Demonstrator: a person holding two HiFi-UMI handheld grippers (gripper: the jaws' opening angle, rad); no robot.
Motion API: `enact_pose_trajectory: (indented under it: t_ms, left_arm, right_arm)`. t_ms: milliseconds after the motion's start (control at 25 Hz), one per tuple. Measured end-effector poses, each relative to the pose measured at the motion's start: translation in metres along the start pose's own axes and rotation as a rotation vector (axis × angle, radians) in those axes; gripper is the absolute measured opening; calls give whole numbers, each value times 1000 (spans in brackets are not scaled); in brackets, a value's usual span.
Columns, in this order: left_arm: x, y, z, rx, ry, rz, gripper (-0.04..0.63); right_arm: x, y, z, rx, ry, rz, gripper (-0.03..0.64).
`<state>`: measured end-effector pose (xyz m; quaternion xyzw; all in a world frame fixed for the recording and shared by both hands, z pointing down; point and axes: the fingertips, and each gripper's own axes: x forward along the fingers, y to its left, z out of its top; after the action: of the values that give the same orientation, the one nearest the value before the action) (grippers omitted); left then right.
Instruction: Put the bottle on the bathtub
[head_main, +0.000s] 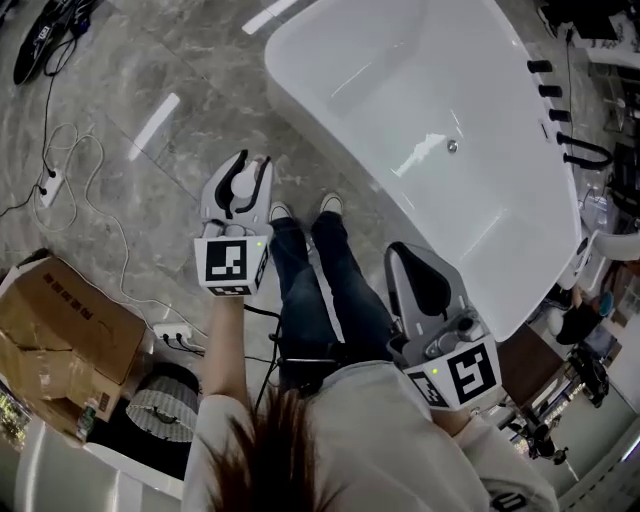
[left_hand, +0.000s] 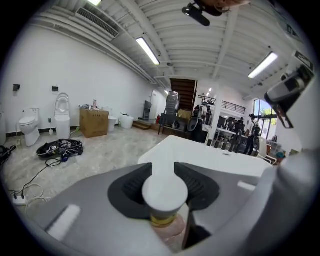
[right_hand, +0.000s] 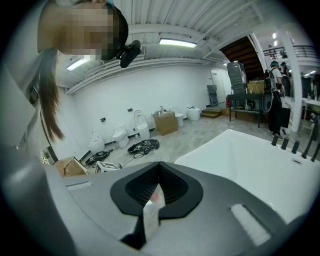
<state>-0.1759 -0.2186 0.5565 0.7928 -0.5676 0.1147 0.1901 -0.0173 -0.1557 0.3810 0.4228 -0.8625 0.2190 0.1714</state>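
Left hand-held gripper (left_hand: 163, 165) is clamped on a white-capped bottle (left_hand: 165, 192), which is held over the floor (head_main: 150, 90) beside the bathtub (head_main: 420, 110) and clear of it. Right hand-held gripper (right_hand: 159, 167) has its jaws closed together, gripping nothing, near the bathtub's rim.

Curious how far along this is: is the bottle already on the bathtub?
No, the bottle is gripped in the left gripper, short of the white bathtub.
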Motion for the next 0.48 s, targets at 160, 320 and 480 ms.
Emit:
enact_pose_trajectory:
  t_ms: [160, 320, 480]
  left_arm:
    - [26, -3, -32, -5, 9, 9, 186]
    - [47, -4, -66, -36, 30, 42, 186]
    - [67, -2, -95, -51, 40, 71, 187]
  right_arm:
    - [17, -16, -16, 9, 0, -5, -3]
    - [27, -31, -39, 36, 37, -3, -3]
    - [35, -41, -62, 38, 89, 24, -3]
